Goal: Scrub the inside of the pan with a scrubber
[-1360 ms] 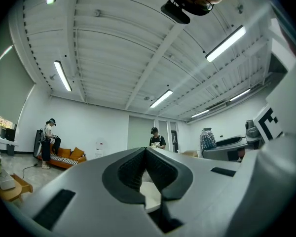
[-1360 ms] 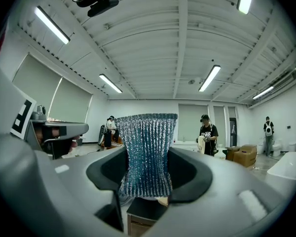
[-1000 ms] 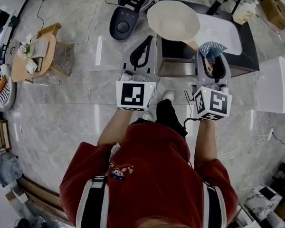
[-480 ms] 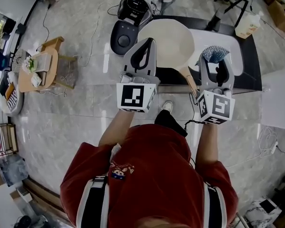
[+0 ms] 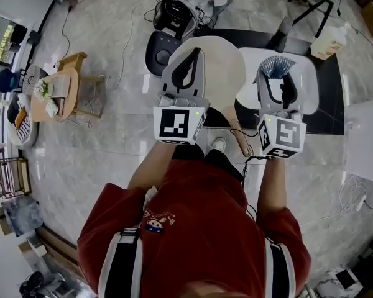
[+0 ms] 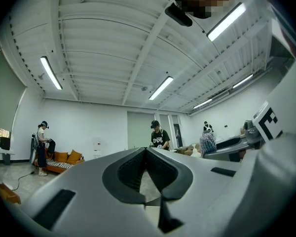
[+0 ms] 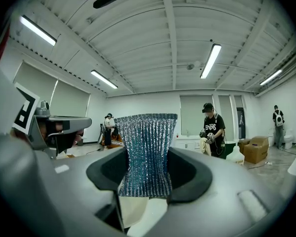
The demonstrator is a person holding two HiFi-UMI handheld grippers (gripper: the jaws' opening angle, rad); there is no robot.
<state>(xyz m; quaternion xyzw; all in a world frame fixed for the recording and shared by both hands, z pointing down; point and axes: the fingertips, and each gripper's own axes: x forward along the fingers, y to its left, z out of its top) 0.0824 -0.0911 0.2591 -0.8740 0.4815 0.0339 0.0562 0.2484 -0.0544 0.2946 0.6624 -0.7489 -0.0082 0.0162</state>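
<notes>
Pan [image 5: 222, 64], cream, at the left end of the dark bench [image 5: 326, 113], wooden handle [image 5: 239, 135] toward the person, left claw [image 5: 196, 51] closed above it, right claw [image 5: 275, 74] pinching a glittery blue scrubber [image 7: 147, 152] beside it.

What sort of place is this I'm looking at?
Probably a large lab or recording studio: strip lights on a ribbed ceiling, other people wearing headgear, cables across the floor.
</notes>
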